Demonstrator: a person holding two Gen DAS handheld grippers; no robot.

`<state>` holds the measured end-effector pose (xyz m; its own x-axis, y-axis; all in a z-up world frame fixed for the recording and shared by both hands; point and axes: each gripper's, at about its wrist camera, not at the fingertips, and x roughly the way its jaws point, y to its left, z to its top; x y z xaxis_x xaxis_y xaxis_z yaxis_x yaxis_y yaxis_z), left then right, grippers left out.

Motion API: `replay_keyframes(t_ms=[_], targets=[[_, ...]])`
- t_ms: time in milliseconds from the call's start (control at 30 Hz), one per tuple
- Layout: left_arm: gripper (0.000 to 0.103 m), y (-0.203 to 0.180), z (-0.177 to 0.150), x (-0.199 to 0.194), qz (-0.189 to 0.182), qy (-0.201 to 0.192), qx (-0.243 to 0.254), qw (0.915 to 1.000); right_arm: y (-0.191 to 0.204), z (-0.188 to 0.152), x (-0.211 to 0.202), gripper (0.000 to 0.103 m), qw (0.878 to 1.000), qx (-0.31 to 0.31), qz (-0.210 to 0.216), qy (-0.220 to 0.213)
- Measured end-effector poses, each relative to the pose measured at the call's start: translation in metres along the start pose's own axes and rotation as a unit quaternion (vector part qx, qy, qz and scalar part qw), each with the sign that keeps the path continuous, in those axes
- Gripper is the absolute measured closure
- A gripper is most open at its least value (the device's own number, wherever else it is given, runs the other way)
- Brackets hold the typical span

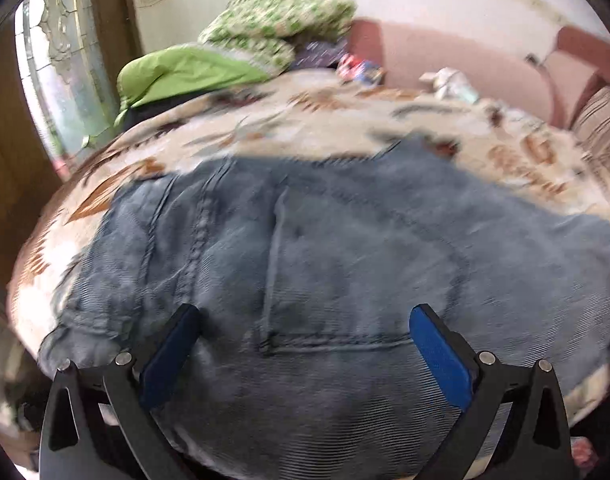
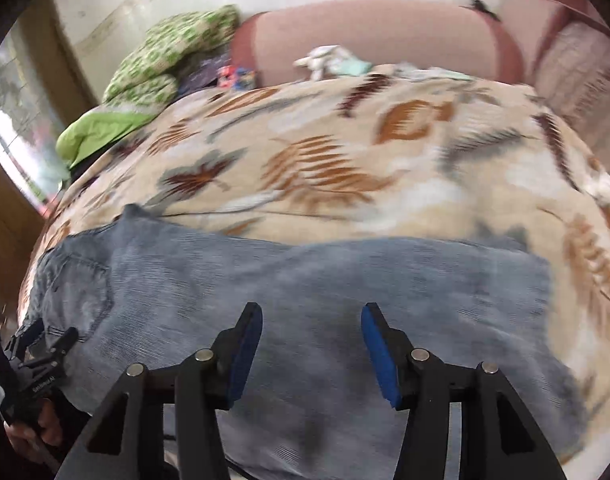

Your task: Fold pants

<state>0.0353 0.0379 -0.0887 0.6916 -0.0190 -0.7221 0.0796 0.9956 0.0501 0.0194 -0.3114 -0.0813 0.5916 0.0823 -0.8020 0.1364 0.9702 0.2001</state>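
Covering most of the scene, a leaf-print blanket (image 2: 345, 152) lies over the bed, with a pink headboard (image 2: 369, 36) behind it. Blue denim pants (image 1: 325, 248) lie flat on the blanket's near part, back pocket up in the left view. Green patterned bedding (image 1: 273, 20) is piled at the far left corner. Left gripper (image 1: 305, 316) hovers over the pants, jaws wide apart, nothing between them. Right gripper (image 2: 311, 316) likewise over denim, jaws apart and empty.
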Motion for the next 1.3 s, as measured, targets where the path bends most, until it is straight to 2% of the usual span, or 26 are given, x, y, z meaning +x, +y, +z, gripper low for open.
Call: replay_keyframes(t_ms=[67,167,233,300,367,467,567,667,767,867,933,1033,1167,1200,1233,1267,1300], targets=[[0.000,-0.010,0.009,-0.010,-0.028,-0.015,0.006,0.9995,-0.028,-0.008,-0.011,0.048,0.999,0.032,-0.003,0.013],[0.000,-0.038,0.027,-0.009,-0.059,0.002,0.041,0.9974,-0.065,-0.030,-0.018,0.048,0.995,0.084,-0.011,0.044],[0.000,-0.064,0.044,-0.005,-0.089,0.023,0.057,0.9941,-0.085,-0.049,-0.020,0.047,0.990,0.123,0.031,0.066],[0.000,-0.098,0.058,0.001,-0.127,0.052,0.084,0.9870,-0.094,-0.057,-0.027,0.047,0.987,0.138,0.054,0.056],[0.000,-0.133,0.064,0.006,-0.162,0.064,0.111,0.9785,-0.095,-0.059,-0.029,0.047,0.987,0.141,0.056,0.057],[0.000,-0.178,0.053,0.013,-0.180,0.066,0.176,0.9656,-0.098,-0.058,-0.036,0.048,0.985,0.154,0.049,0.062],[0.000,-0.191,0.033,0.026,-0.205,0.101,0.198,0.9531,-0.103,-0.054,-0.054,0.047,0.986,0.155,0.042,0.032],[0.000,-0.191,0.023,0.037,-0.207,0.133,0.203,0.9478,-0.111,-0.045,-0.063,0.047,0.984,0.173,0.043,0.001],[0.000,-0.193,0.017,0.031,-0.203,0.120,0.219,0.9469,-0.112,-0.028,-0.054,0.047,0.980,0.188,0.062,-0.016],[0.000,-0.194,0.009,0.030,-0.197,0.109,0.234,0.9457,-0.109,-0.005,-0.036,0.047,0.979,0.193,0.060,-0.033],[0.000,-0.194,0.006,0.030,-0.197,0.102,0.246,0.9435,-0.110,0.007,-0.017,0.047,0.977,0.204,0.064,-0.022],[0.000,-0.189,0.007,0.032,-0.207,0.111,0.243,0.9412,-0.118,0.013,0.024,0.048,0.974,0.219,0.045,0.031],[0.000,-0.188,0.008,0.032,-0.206,0.109,0.245,0.9412,-0.141,0.007,0.035,0.050,0.961,0.261,0.087,0.017],[0.000,-0.188,0.007,0.032,-0.204,0.108,0.245,0.9415,-0.141,0.006,0.036,0.048,0.962,0.258,0.089,0.015],[0.000,-0.188,0.007,0.032,-0.204,0.108,0.245,0.9418,-0.137,0.006,0.036,0.041,0.966,0.244,0.088,0.009],[0.000,-0.189,0.006,0.032,-0.203,0.108,0.244,0.9421,-0.131,0.006,0.035,0.026,0.969,0.228,0.094,0.000],[0.000,-0.189,0.007,0.032,-0.203,0.109,0.243,0.9422,-0.124,0.007,0.034,0.019,0.973,0.207,0.105,-0.011]])
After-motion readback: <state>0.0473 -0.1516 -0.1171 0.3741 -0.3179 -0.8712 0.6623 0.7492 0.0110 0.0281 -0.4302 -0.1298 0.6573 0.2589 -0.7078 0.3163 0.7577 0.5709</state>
